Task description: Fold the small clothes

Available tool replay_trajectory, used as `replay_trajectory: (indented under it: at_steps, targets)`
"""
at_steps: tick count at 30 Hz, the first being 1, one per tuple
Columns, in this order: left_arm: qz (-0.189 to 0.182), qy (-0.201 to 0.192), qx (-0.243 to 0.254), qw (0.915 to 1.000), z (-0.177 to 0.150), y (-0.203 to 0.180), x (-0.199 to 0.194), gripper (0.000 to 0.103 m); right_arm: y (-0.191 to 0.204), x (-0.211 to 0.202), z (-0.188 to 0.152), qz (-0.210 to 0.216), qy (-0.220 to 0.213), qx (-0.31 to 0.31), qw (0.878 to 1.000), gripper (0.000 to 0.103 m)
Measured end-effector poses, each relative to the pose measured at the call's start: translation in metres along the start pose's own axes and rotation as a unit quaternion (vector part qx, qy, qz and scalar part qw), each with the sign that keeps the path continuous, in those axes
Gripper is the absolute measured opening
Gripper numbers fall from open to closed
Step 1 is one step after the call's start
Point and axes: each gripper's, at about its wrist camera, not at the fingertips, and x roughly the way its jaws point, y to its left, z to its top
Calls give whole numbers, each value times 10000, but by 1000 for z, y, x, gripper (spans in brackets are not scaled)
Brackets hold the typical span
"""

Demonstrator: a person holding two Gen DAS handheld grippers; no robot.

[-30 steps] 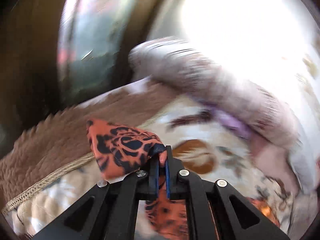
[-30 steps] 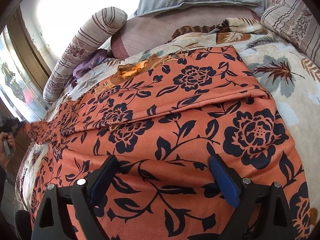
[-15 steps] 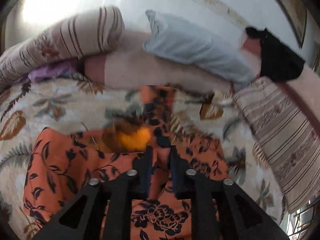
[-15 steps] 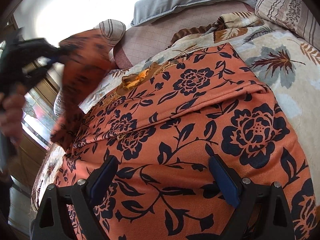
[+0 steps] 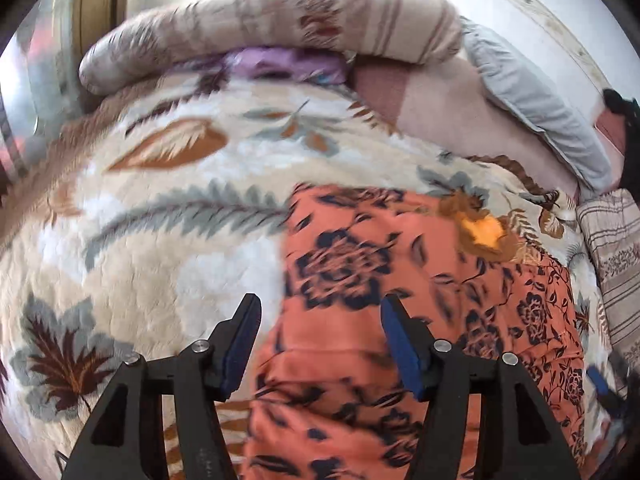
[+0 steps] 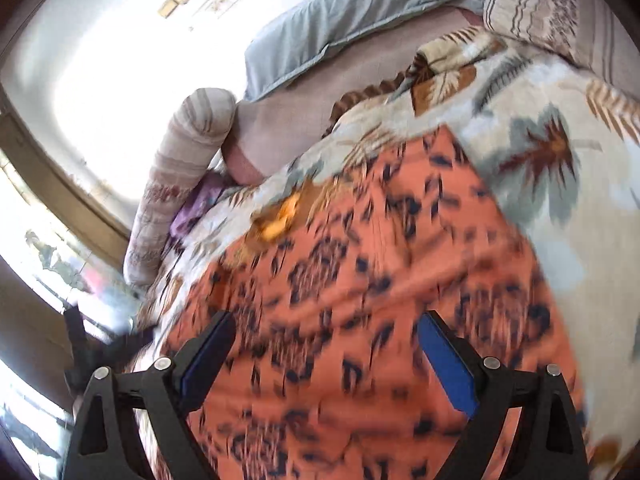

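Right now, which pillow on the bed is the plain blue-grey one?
The flat pillow leaning at the head of the bed. It has no pattern, while the long round bolster and the corner cushion are both striped.

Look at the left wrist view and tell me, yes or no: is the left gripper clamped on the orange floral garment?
No: the left gripper stands wide open above the orange floral garment, with no cloth pinched between its blue pads.

Orange, cream and striped cloth on a bed

The garment is orange with dark navy flowers. The blanket is cream with brown and grey leaves. The bolster has beige and brown stripes; purple cloth lies beside it. The far pillow is pale blue-grey. Gripper pads are blue.
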Motion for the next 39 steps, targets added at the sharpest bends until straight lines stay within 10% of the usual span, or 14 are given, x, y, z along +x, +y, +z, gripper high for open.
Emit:
replay_trajectory:
  at_steps: [6, 8, 13, 20, 25, 27, 31, 33, 39]
  targets:
    - [-150, 149, -253, 9995, -13, 27, 21, 63, -11, 64, 51, -634, 748, 177, 9950, 87]
    - [-203, 163, -319, 9992, -17, 34, 22, 63, -12, 87, 47, -1001, 1228, 45, 9874, 54]
    - [-346, 162, -311, 9988, -23, 39, 25, 63, 9, 94, 43, -1538, 1437, -679, 9752, 11]
    - [-327, 43, -233, 9992, -23, 41, 17, 63, 84, 38, 58, -2299, -35, -2380, 9436, 11]
    - [-444, -72, -218, 9987, -7, 26, 3, 64, 0, 77, 25, -2110, 1252, -1113, 9630, 18]
    - [-346, -197, 20, 9992, 4, 12, -1, 70, -8, 63, 22, -1954, 1003, -869, 9717, 25]
    - [552, 126, 563, 9968, 14, -11, 32, 71, 4, 38, 43, -1773, 543, -696, 9802, 70]
    - [870, 696, 692, 9914, 5, -11, 61, 72, 16, 26, 54, -1498, 263, -748, 9855, 70]
    - [932, 386, 763, 9920, -4, -9, 61, 75, 1, 69, 80, 429, 838, 79, 9955, 79]
